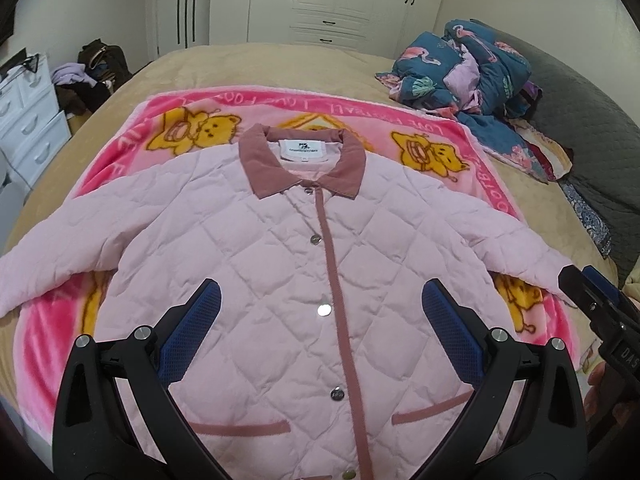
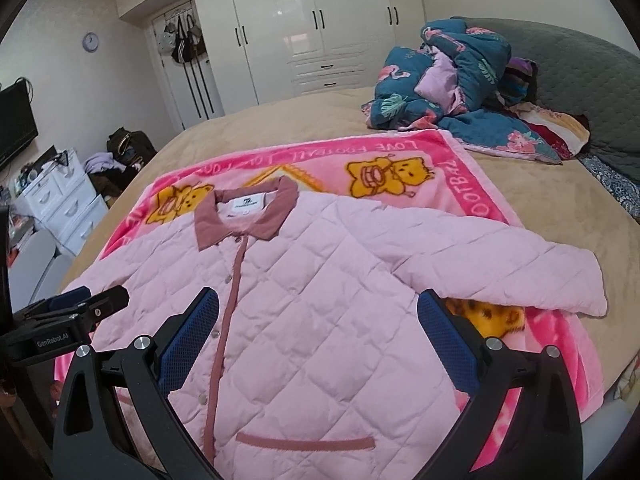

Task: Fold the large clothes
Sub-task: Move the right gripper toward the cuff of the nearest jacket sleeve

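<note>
Jacket (image 1: 280,264) flat on the blanket (image 1: 60,344), sleeves out (buttoned up)
Left gripper (image 1: 320,320) and right gripper (image 2: 318,320) hover spread wide; bare bed (image 2: 560,216) past the blanket's edges.

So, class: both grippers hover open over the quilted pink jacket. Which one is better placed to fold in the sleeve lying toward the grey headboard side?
Probably the right gripper. That sleeve of the quilted pink jacket lies just beyond its outer finger; the left gripper hangs over the button placket.
</note>
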`<state>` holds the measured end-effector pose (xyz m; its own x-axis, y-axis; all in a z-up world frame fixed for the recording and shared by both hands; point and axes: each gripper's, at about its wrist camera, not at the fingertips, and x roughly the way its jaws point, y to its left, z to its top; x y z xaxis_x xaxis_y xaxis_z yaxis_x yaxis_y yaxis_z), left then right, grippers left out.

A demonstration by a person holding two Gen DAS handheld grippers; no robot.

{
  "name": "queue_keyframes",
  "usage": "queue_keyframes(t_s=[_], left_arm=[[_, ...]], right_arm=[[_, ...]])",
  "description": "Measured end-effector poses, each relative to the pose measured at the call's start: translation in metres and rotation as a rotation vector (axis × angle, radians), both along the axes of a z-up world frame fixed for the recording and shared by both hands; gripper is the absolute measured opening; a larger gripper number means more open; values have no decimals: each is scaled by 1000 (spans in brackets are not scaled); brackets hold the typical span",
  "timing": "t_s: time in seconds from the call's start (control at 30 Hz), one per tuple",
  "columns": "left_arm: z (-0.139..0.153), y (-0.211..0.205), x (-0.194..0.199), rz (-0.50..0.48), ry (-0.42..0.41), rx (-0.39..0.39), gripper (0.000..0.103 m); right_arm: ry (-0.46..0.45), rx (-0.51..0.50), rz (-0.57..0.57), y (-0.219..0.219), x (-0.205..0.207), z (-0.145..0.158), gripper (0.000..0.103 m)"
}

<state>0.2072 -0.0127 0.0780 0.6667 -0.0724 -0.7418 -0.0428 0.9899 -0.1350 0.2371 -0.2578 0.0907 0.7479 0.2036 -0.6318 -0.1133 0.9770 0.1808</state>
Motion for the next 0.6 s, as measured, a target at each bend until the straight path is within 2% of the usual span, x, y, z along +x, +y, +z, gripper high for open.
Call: queue_keyframes(t_s=[0.3, 0.6], left_arm=[[0, -13, 24, -3, 9, 4, 94], [-13, -40, 55, -13, 45, 7, 94]], right_arm=[[-17, 18, -65, -29, 18, 4, 99], [-8, 32, -157, -70, 39, -6, 99]])
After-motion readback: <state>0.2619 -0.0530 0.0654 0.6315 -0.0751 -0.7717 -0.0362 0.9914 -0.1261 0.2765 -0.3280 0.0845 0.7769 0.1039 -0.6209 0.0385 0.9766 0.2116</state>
